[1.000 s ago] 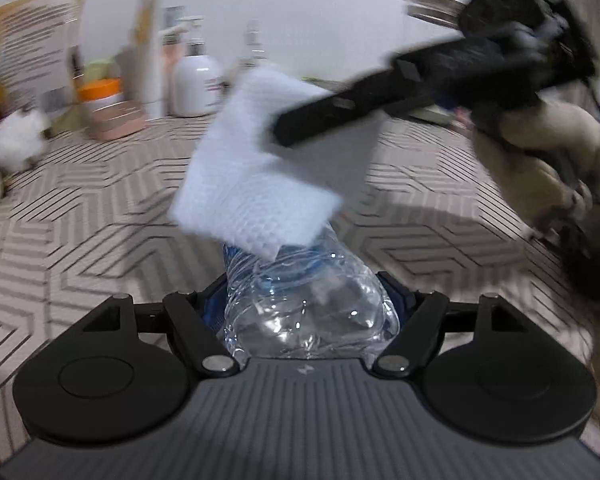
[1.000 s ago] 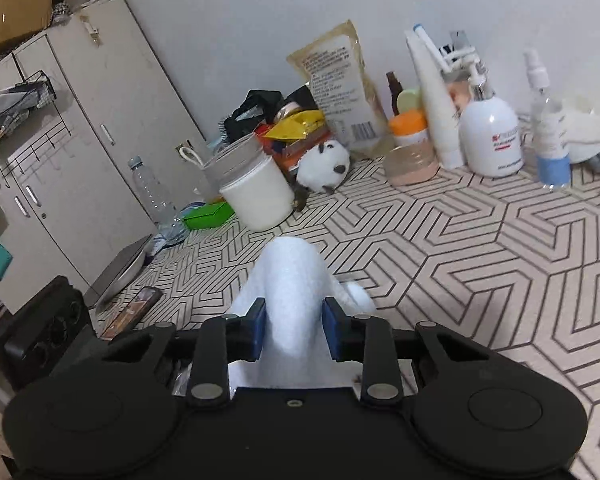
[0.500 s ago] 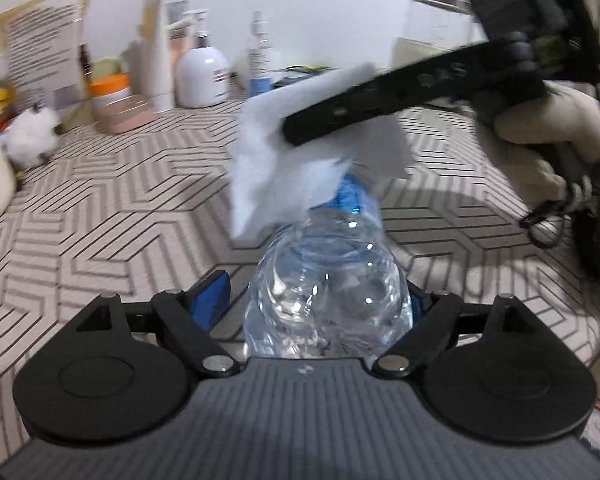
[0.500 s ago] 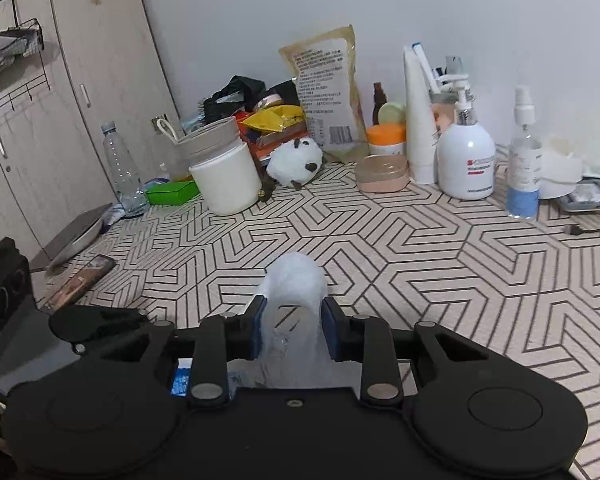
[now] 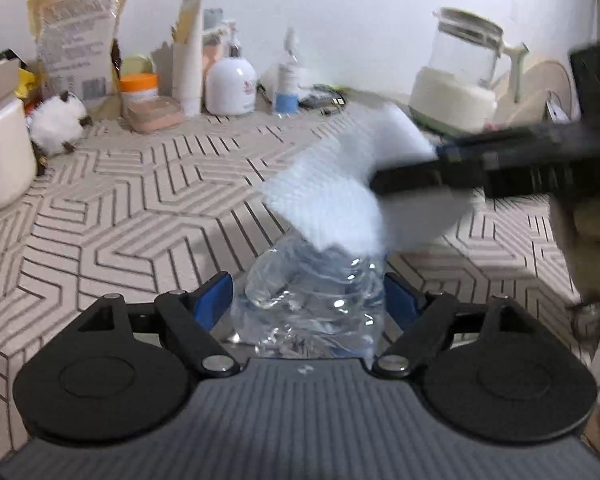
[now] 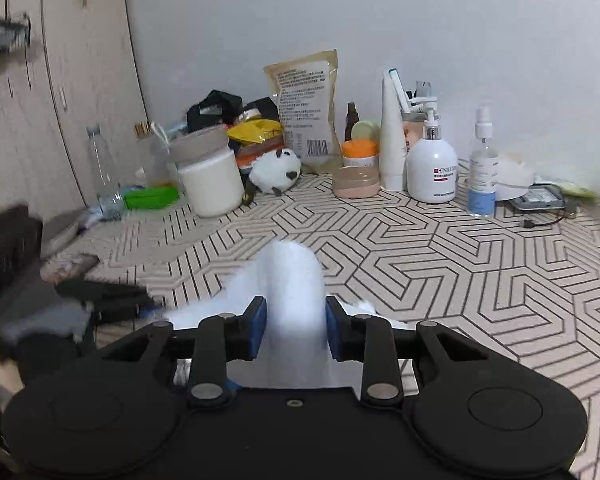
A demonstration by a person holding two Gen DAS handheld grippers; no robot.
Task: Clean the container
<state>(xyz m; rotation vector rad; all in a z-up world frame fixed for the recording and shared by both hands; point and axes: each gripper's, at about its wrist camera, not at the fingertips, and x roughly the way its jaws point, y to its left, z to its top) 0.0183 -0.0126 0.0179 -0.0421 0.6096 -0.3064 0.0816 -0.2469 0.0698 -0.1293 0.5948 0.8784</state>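
Right gripper [image 6: 294, 328] is sliding rightward versus a second ago, dragging the white quilted wipe [image 5: 340, 196] across the bottle top. Left gripper [image 5: 308, 300] is closing its blue-padded fingers [image 5: 214, 300] around the clear crumpled plastic bottle [image 5: 312, 300], which is sitting between them above the table [image 5: 120, 208] with its beige geometric-line cloth; pad contact is unclear. Right gripper's fingers [image 6: 256, 332] are clamping the folded wipe, soft and rounded at its tip.
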